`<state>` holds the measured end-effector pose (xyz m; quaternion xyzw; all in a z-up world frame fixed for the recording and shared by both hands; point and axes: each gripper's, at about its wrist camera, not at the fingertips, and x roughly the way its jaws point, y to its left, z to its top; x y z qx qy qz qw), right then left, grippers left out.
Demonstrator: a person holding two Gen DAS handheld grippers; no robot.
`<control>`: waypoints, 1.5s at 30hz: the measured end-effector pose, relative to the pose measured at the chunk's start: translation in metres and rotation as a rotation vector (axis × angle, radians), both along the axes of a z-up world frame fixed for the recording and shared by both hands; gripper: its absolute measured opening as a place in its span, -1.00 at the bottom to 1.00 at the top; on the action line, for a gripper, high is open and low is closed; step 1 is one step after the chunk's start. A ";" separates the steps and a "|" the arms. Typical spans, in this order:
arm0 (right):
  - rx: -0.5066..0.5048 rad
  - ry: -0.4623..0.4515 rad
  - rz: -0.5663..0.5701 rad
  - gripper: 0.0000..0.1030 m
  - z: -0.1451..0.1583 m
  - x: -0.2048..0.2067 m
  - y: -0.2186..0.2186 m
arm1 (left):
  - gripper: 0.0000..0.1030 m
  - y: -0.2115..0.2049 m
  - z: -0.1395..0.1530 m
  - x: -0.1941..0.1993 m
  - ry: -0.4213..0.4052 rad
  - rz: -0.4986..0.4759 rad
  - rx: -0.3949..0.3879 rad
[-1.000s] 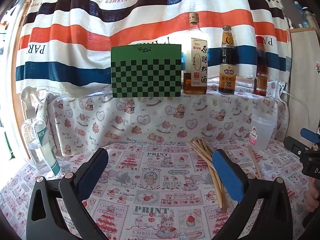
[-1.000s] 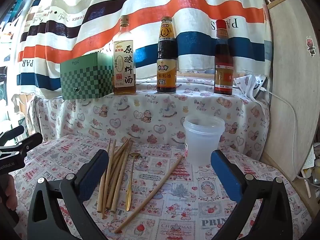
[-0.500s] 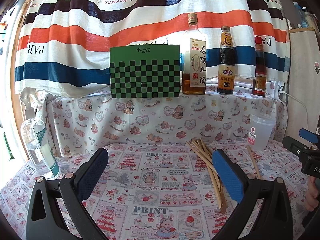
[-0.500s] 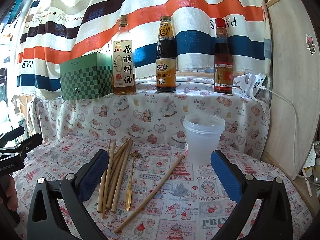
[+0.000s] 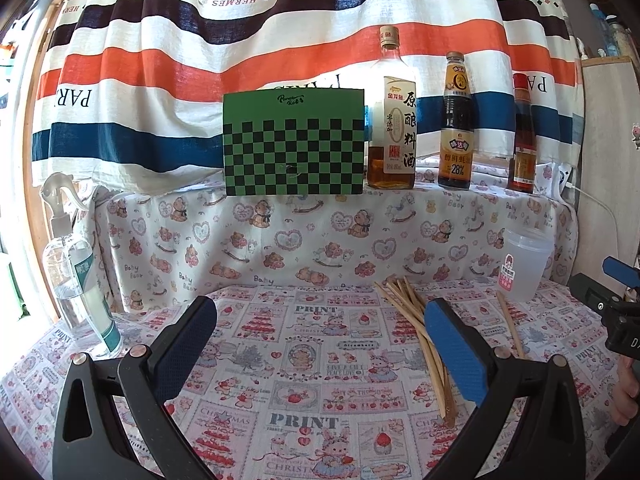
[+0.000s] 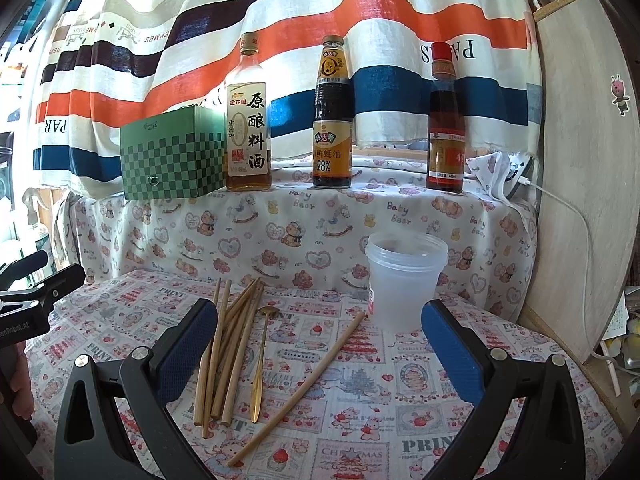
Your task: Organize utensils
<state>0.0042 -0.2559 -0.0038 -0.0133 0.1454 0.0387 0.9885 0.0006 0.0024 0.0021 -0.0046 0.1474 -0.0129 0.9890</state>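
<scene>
Striped curtain fabric (image 6: 360,60) hangs behind a raised ledge (image 6: 320,200) draped in bear-print cloth; below it lies the tabletop (image 6: 400,392), covered in a printed patchwork cloth. On the ledge stand, from left to right, a green checkered box (image 5: 294,144), a cooking-wine bottle (image 6: 248,120), a dark sauce bottle (image 6: 333,120) and a red-capped bottle (image 6: 446,124). A spray bottle (image 5: 76,276) stands at the tabletop's left edge.

Task items: a bundle of wooden chopsticks (image 6: 228,344) lies near the middle of the tabletop, its sticks running roughly from the rear edge toward the front edge. Just to its right lies a gold spoon (image 6: 261,360), bowl end toward the rear. A single chopstick (image 6: 304,384) lies apart to the right, slanting toward a translucent plastic cup (image 6: 404,280), which stands upright near the rear right corner with its far end close by.

Left gripper (image 5: 320,352): fingers spread wide and released, holding nothing, above the bare cloth left of the bundle. Right gripper (image 6: 316,348): fingers likewise spread and released, holding nothing, with the bundle, spoon and single chopstick seen between them. Part of a person's hand (image 5: 628,392) shows at the right margin of the left wrist view.
</scene>
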 end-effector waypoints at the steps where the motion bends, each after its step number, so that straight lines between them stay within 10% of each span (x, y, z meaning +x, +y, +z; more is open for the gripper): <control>1: -0.001 0.002 0.003 1.00 0.000 0.000 0.000 | 1.00 0.000 0.000 0.000 -0.002 -0.004 -0.002; 45: -0.002 -0.006 -0.011 1.00 0.000 0.000 -0.001 | 1.00 -0.001 -0.002 0.000 -0.010 0.013 0.009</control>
